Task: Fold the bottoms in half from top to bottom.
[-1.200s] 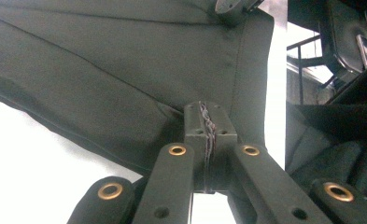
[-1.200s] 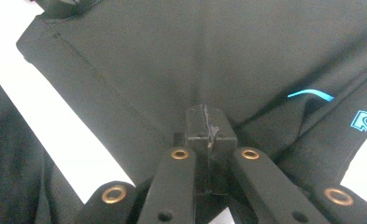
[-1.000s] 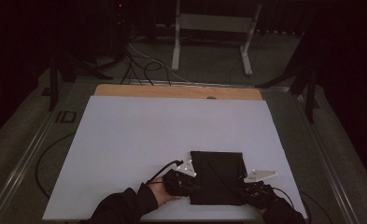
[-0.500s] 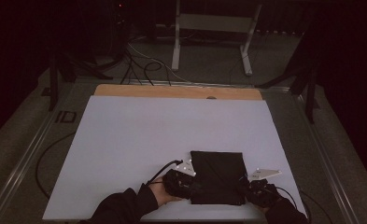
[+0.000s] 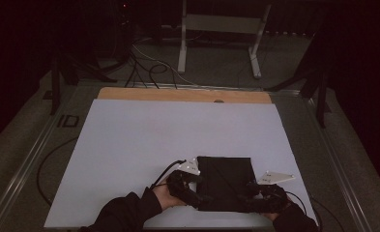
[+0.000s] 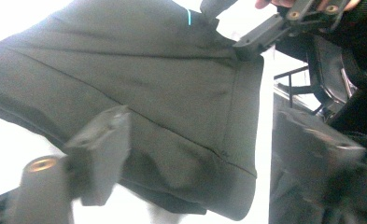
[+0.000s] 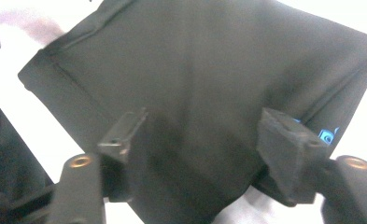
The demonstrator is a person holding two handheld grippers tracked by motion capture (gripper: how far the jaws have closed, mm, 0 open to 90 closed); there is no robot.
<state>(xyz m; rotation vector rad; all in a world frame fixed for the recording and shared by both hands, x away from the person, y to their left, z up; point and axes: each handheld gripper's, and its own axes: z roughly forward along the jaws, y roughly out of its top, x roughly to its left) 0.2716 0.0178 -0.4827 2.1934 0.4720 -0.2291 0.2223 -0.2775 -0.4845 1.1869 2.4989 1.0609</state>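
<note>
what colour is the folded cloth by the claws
Black, with a small blue mark near one edge; the folded cloth shows best in the right gripper view.

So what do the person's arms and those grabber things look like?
The left gripper and the right gripper are black, each with two chunky black jaws on brass-coloured screws. Each carries a grey three-cornered plate on top, and a black cable loops from the left one. The sleeves are dark.
</note>
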